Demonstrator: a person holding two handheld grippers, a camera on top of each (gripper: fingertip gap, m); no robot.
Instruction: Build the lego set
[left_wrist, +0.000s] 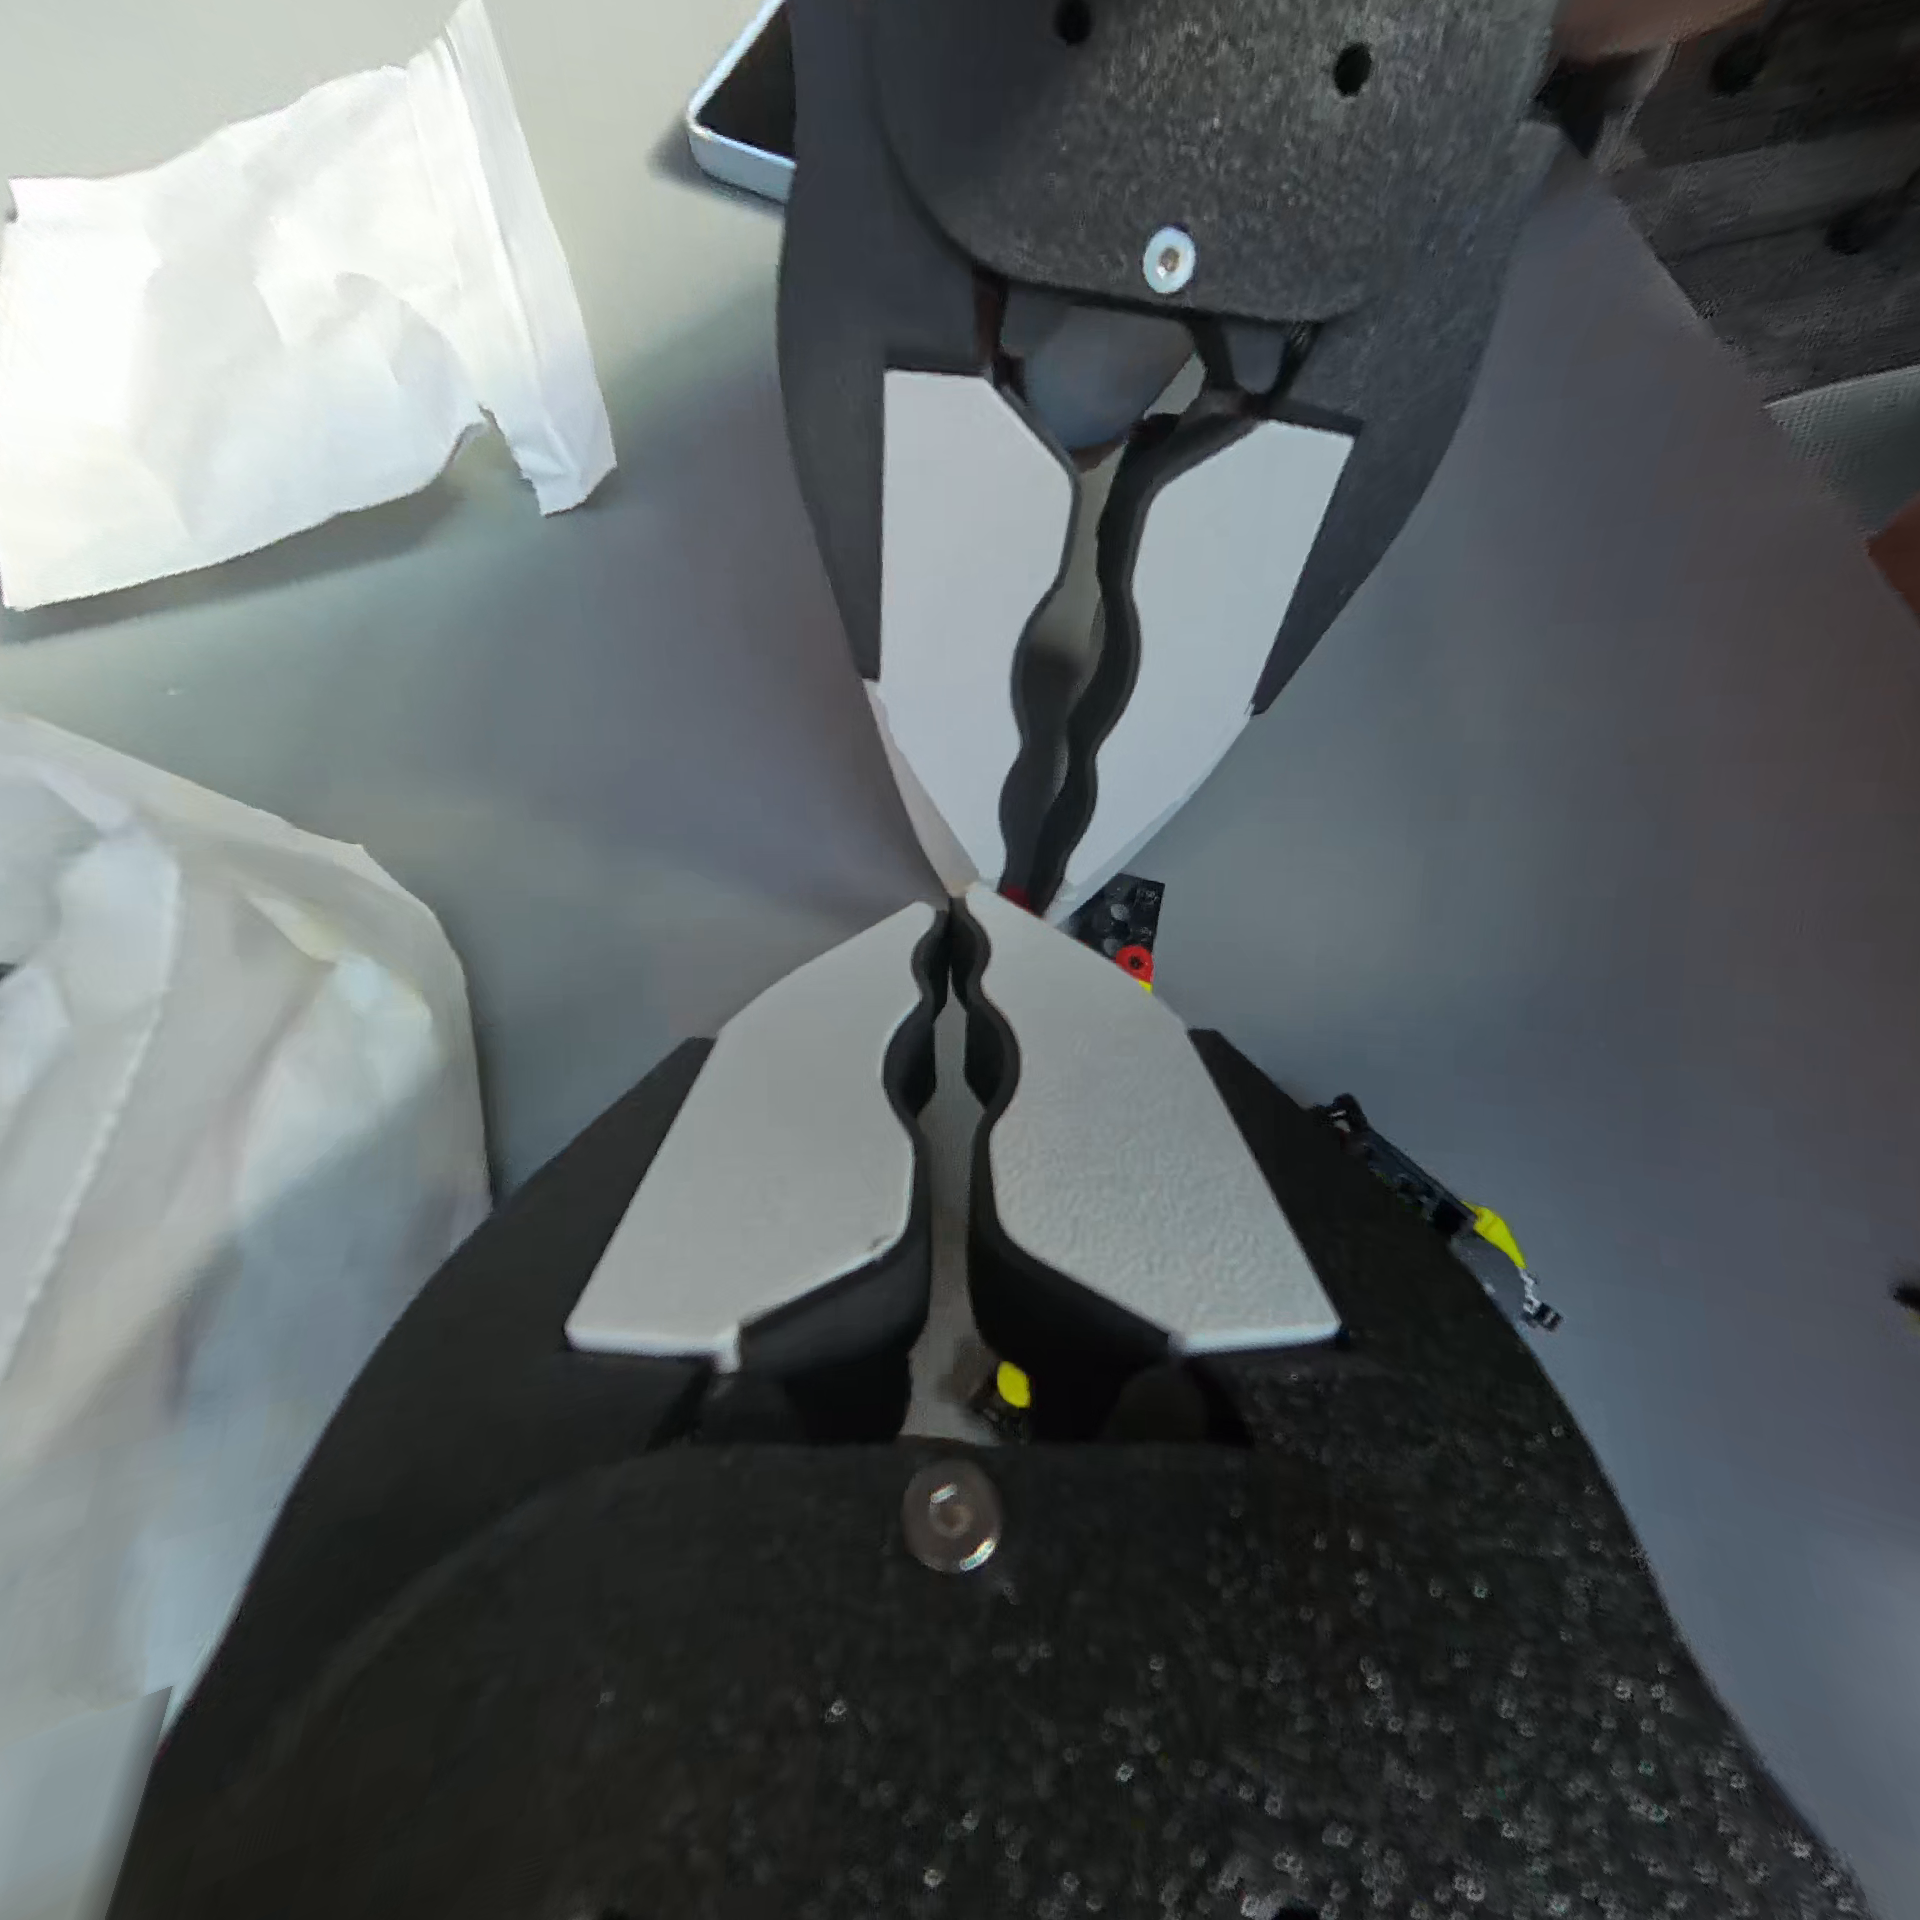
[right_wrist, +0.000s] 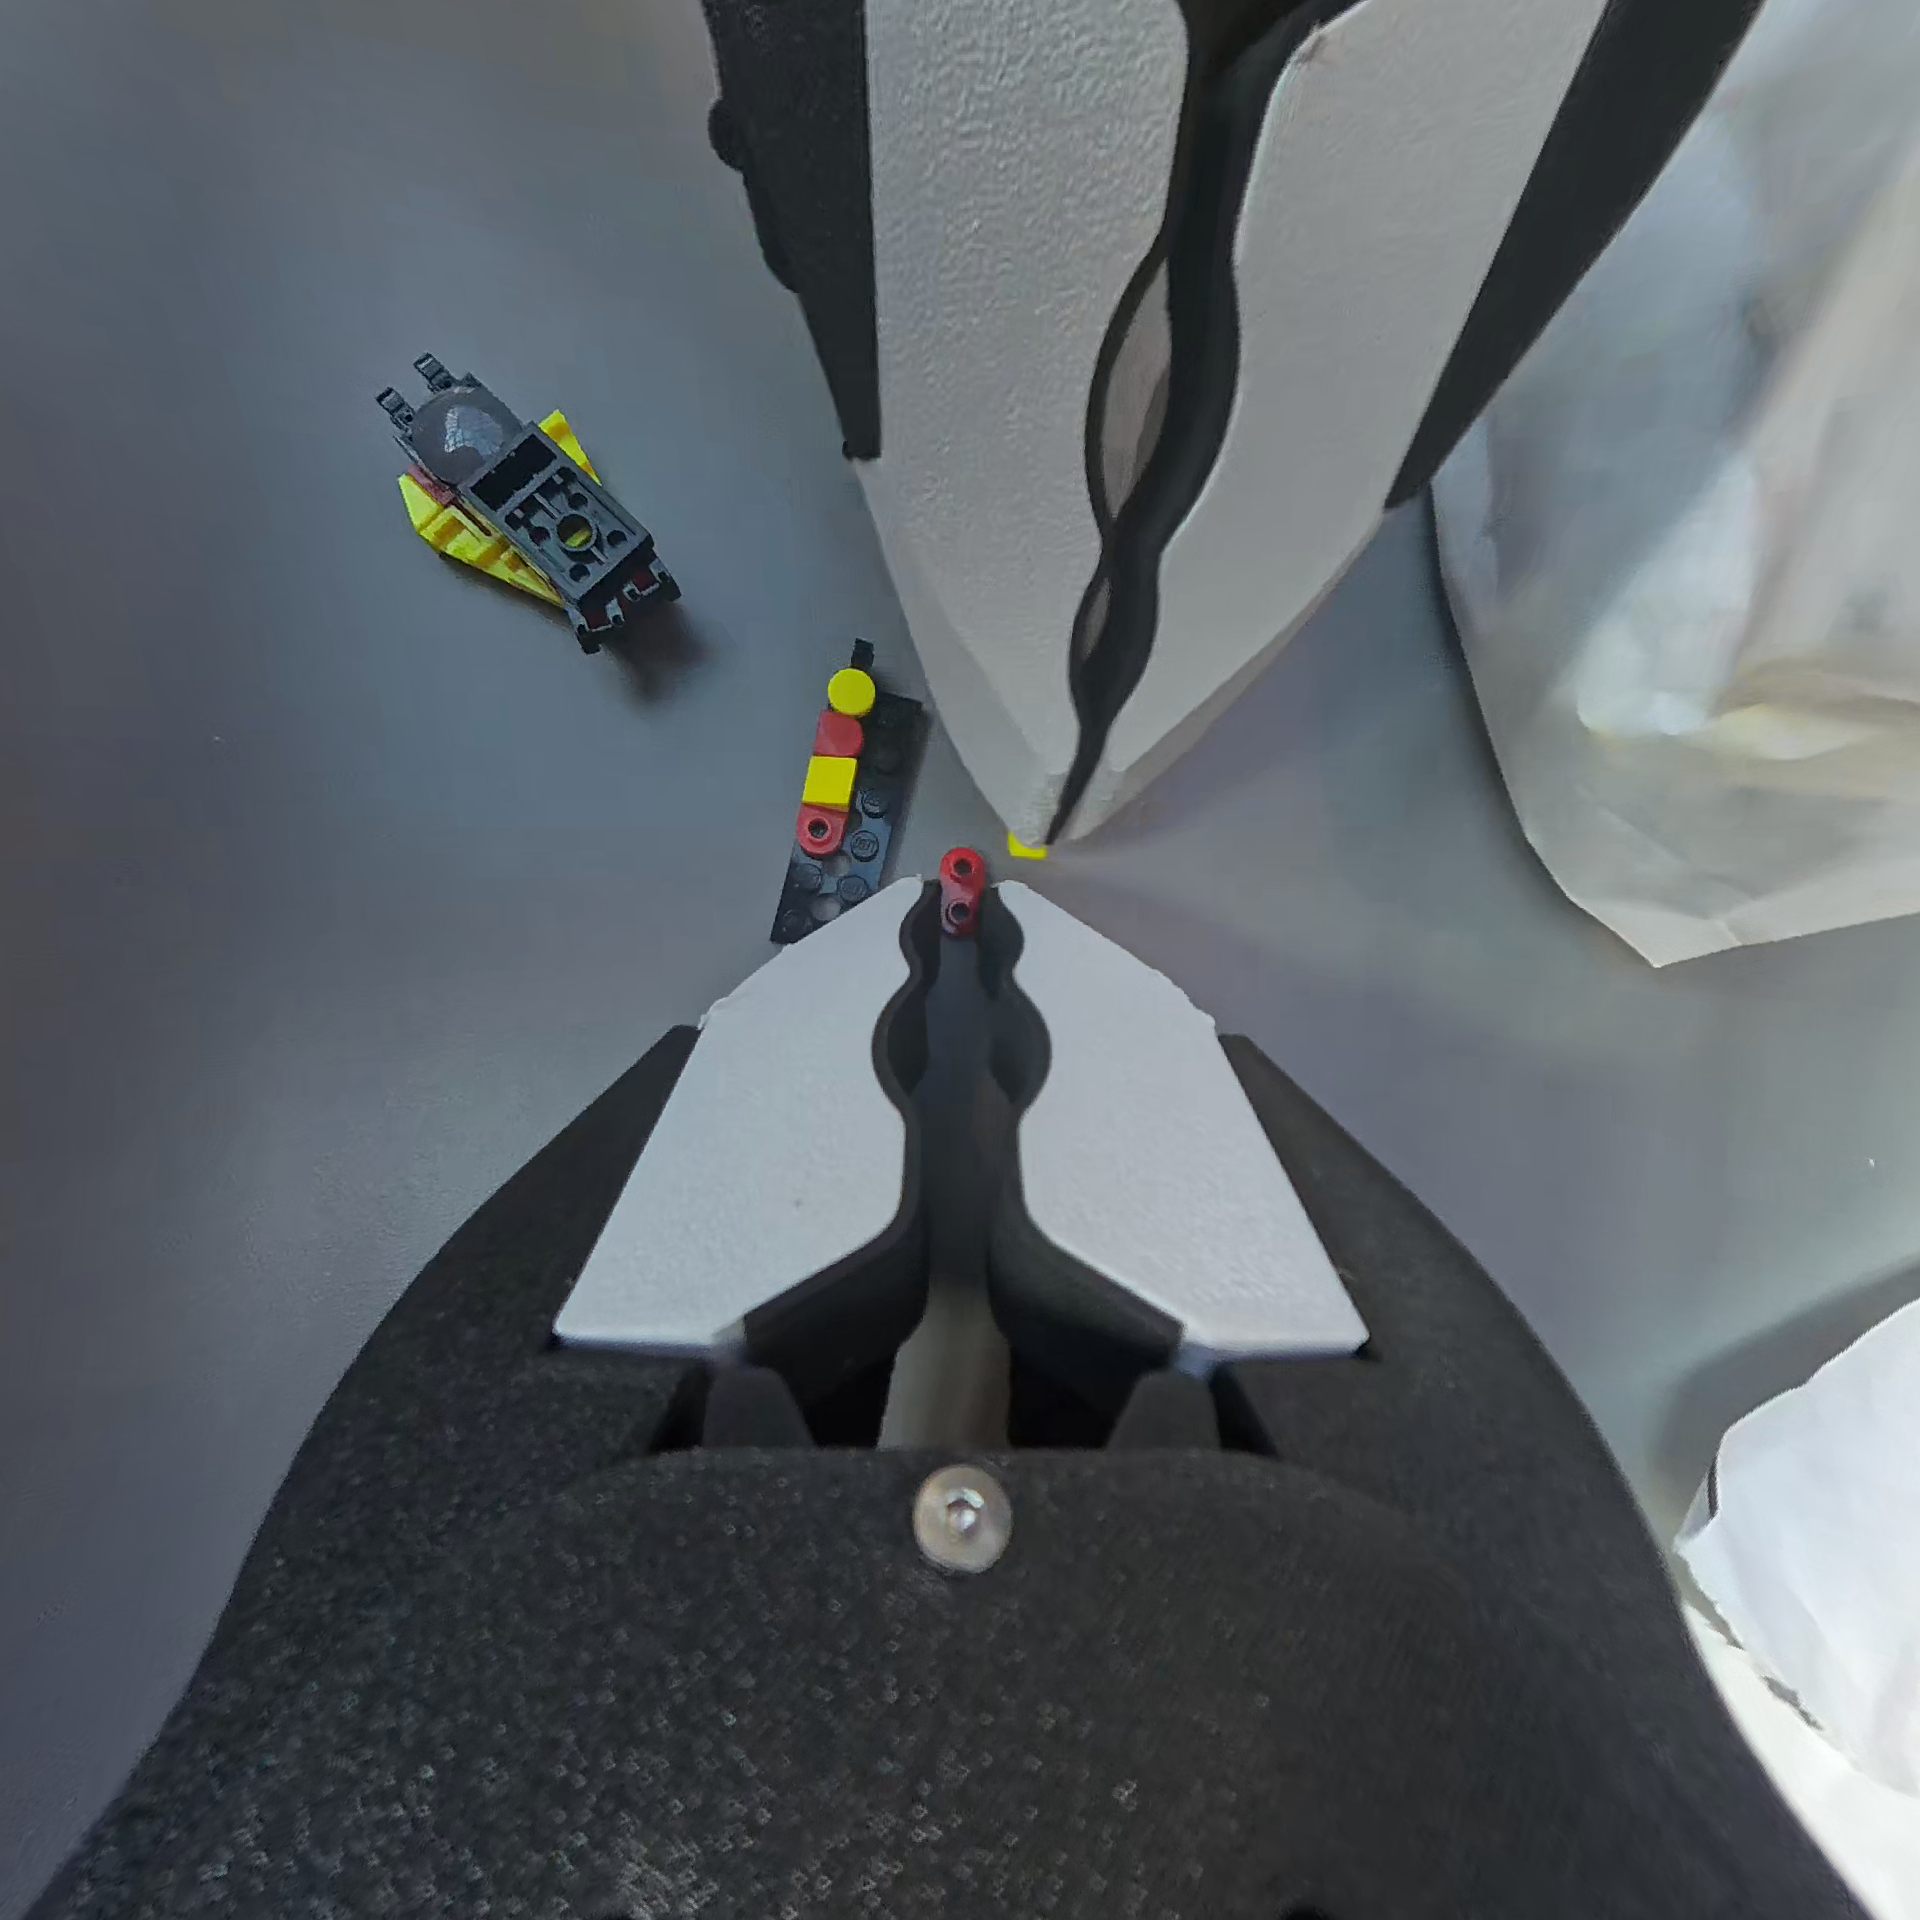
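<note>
red lego piece (right_wrist: 961, 889) pinched in right gripper (right_wrist: 961, 896); left gripper (left_wrist: 951, 914) closed, load unclear

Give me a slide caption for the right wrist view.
Right gripper pinching a small red piece beside the black plate, meeting the left gripper tip to tip.

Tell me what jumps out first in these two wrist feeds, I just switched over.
The two grippers meet tip to tip at centre: the right gripper pinches a small red piece, while the left gripper is shut on a small yellow piece. Just left of them in the right wrist view lies a black plate carrying red and yellow pieces, and farther left a black-and-yellow sub-assembly on the grey table.
</note>
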